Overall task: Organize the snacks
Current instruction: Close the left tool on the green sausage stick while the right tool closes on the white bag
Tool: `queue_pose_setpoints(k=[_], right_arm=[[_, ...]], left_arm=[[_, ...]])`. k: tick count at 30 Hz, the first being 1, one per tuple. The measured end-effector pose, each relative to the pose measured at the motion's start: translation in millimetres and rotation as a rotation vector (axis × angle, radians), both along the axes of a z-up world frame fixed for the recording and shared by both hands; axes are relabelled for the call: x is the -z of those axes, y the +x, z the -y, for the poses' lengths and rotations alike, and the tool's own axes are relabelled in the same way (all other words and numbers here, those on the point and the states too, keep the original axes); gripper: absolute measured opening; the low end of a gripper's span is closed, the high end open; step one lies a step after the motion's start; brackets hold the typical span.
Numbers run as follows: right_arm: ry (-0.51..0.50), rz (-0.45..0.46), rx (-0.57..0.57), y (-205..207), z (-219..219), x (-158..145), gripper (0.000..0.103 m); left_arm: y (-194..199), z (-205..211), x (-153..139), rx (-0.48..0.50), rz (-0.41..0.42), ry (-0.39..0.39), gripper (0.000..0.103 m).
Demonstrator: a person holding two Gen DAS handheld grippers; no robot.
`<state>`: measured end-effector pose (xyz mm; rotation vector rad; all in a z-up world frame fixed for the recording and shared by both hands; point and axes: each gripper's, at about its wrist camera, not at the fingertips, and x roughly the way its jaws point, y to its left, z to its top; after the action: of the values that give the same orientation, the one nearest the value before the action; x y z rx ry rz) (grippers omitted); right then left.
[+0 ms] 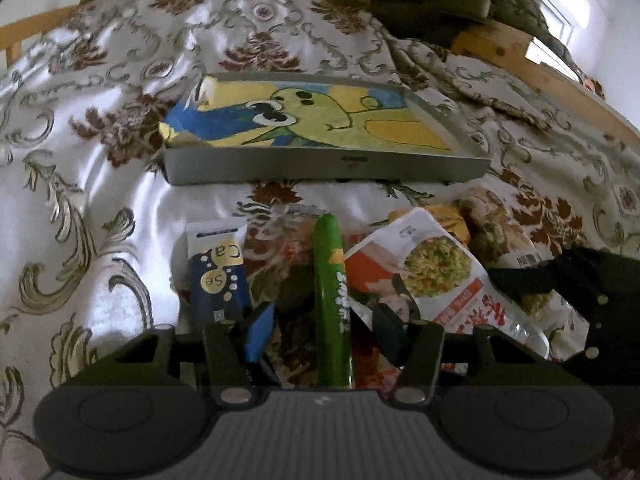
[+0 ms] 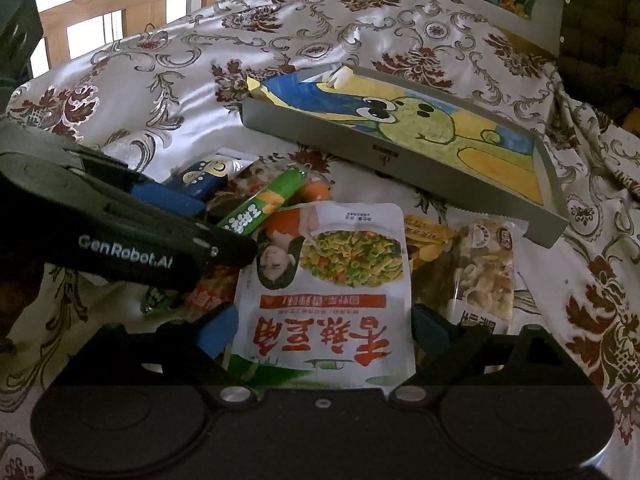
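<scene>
Fingers of my left hand-held gripper (image 1: 324,320) stand wide apart on either side of the green sausage stick (image 1: 330,300), which lies lengthwise between them; no contact with either pad is visible, so nothing is held. My right hand-held gripper (image 2: 324,320) is likewise spread wide, its blue pads flanking the lower half of the white noodle-picture pouch (image 2: 328,280); I cannot tell whether the pads touch the pouch edges.

Landmark: the grey tray (image 1: 320,166), resting on the bed cover (image 1: 100,160) and lined with a frog drawing (image 1: 312,120).

- Green sausage stick: just in front of the tray's near wall, pointing toward it.
- Dark blue sachet (image 1: 218,268) marked "Ca" and "Se": in front of the tray's left part, beside the stick.
- White noodle-picture pouch: in front of the tray's right part, overlapping other packets.
- Yellow packet (image 2: 428,240) and clear packet of pale snacks (image 2: 486,272): just in front of the tray's near right corner, partly under the pouch.
- Orange-red packet (image 2: 208,292): beneath the stick, mostly hidden.

All snacks lie outside the tray.
</scene>
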<state>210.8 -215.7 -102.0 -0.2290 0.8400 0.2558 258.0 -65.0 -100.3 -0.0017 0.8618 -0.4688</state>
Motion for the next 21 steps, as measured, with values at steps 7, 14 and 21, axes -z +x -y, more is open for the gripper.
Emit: queue_pose_setpoints(k=[7,14,21], right_arm=[[-0.012,0.008,-0.003,0.0,-0.8,1.6,0.093],[-0.012,0.014,-0.002,-0.3,-1.5,1.8,0.093],[-0.006,0.023,0.012,3.3,-3.1,3.4,0.094]], left_arm=[[2.0,1.0,3.5,0.005,-0.008,0.023,0.058],[5.4,-2.4,0.5,-0.008,-0.026,0.017,0.037],[7.9,1.2,4.8,0.0,-0.014,0.039,0.043]])
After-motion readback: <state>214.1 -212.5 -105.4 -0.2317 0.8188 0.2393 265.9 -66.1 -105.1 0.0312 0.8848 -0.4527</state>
